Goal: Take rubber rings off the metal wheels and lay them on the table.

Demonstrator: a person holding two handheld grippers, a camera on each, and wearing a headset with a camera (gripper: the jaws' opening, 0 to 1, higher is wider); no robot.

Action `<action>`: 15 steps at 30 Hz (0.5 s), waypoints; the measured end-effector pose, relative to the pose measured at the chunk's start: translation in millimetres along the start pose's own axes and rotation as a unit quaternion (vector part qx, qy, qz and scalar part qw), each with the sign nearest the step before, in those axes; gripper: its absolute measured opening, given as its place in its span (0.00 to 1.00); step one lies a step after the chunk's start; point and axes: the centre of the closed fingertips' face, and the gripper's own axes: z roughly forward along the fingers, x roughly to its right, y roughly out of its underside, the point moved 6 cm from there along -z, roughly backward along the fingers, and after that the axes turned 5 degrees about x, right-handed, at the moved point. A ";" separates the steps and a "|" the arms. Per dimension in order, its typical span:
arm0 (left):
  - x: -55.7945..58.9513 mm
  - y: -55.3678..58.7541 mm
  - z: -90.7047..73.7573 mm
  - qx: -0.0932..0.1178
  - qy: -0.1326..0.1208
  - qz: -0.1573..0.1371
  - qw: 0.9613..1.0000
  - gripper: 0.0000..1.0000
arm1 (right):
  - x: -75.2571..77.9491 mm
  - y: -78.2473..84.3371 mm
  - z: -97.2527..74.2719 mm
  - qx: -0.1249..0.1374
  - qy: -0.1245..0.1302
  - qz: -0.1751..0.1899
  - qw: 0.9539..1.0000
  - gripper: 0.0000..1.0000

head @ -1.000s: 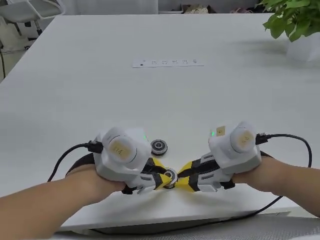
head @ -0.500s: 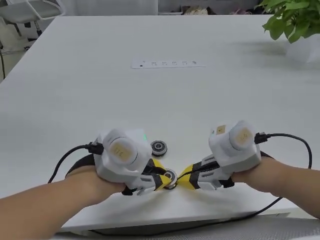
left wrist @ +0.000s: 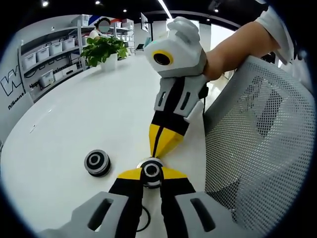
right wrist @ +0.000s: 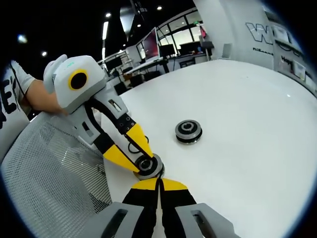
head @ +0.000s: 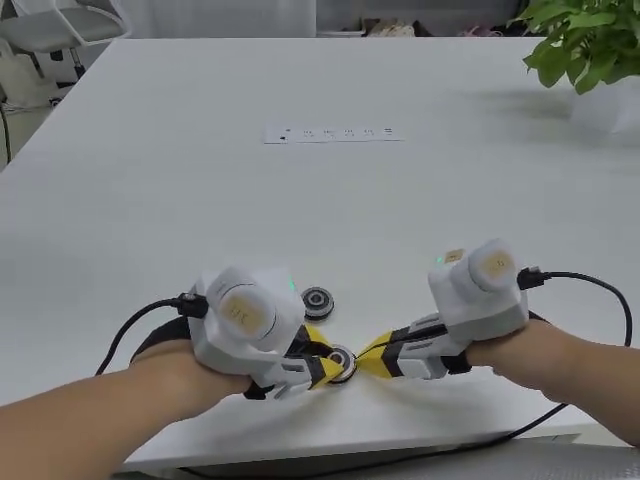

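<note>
Yellow fingers of our left gripper [head: 333, 366] clamp a metal wheel [head: 341, 358] between them; our right gripper [head: 366, 362] has fingers pressed together, tips touching that wheel's rim. Beyond both fingertips we see a second wheel [head: 318, 299] on the table [head: 400, 220]

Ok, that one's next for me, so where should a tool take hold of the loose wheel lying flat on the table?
Probably by its outer rim, coming from above: the loose wheel lies flat on the table, hub up, so opposite sides of the rim are free.
</note>
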 end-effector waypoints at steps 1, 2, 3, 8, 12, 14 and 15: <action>0.0 0.0 0.0 0.000 0.000 0.000 1.000 0.08 | 0.0 0.1 -0.1 0.000 0.000 0.002 1.000 0.00; 0.1 0.0 0.1 0.000 0.000 0.000 1.000 0.08 | -0.3 -0.1 -0.4 0.002 0.000 0.006 1.000 0.00; 0.2 0.0 0.3 0.000 0.000 0.000 1.000 0.08 | 0.0 -0.8 -0.9 0.005 0.000 0.011 1.000 0.00; 0.4 -0.2 0.4 0.000 0.000 0.001 1.000 0.08 | 0.6 -3.5 -3.2 0.027 -0.008 0.036 0.999 0.00; 0.8 -0.5 0.6 -0.001 -0.001 0.001 1.000 0.08 | -0.7 -4.2 -3.4 0.031 -0.011 0.043 0.999 0.00; 0.7 -0.6 0.8 -0.002 -0.001 0.001 1.000 0.08 | -1.9 -4.6 -3.7 0.036 -0.015 0.050 0.998 0.00; 0.8 -0.8 0.8 -0.002 -0.002 0.001 1.000 0.08 | -2.9 -5.0 -3.5 0.038 -0.017 0.054 0.998 0.00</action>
